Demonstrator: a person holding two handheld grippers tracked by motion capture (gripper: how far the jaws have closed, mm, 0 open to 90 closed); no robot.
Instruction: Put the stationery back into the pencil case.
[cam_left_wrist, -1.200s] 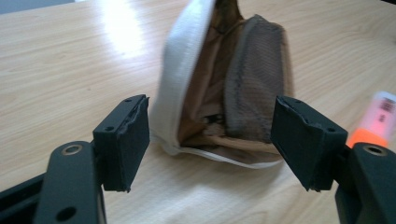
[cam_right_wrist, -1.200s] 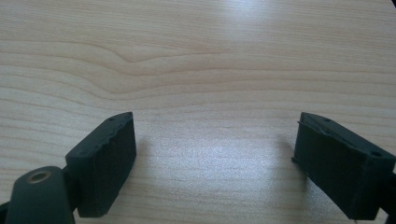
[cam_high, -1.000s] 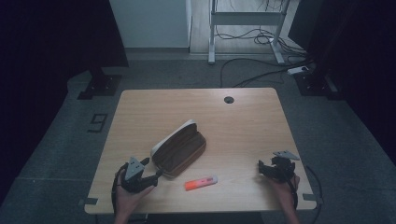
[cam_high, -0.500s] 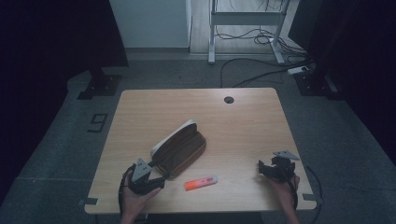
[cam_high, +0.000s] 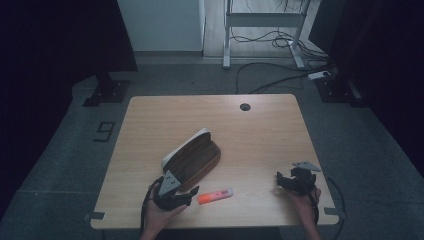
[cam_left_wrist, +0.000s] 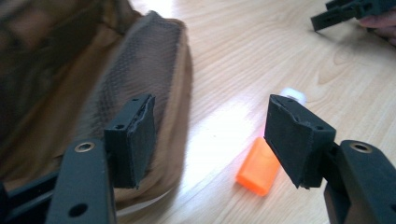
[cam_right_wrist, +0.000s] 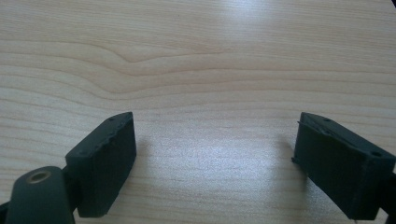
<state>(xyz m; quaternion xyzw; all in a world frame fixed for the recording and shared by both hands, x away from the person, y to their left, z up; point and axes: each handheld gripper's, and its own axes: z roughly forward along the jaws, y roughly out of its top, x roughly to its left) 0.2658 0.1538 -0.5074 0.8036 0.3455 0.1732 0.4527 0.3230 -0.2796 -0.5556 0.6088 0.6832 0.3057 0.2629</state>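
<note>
An open brown pouch (cam_high: 192, 156) with a pale lining lies in the middle of the wooden table (cam_high: 210, 120). An orange marker with a white cap (cam_high: 215, 195) lies just in front of it, near the front edge. My left gripper (cam_high: 187, 196) is open at the marker's orange end, beside the pouch's near corner. In the left gripper view the marker (cam_left_wrist: 259, 164) lies between the spread jaws and the pouch (cam_left_wrist: 116, 88) sits to the left. My right gripper (cam_high: 283, 181) rests open at the table's front right, over bare wood (cam_right_wrist: 205, 70).
A round cable hole (cam_high: 244, 107) sits near the table's far edge. Cables (cam_high: 270, 80) and a desk frame (cam_high: 260, 20) stand on the floor beyond. In the left gripper view the other gripper (cam_left_wrist: 345, 11) shows at the top right.
My left gripper has moved right along the front edge, from the pouch's left corner toward the marker. The right gripper has stayed still.
</note>
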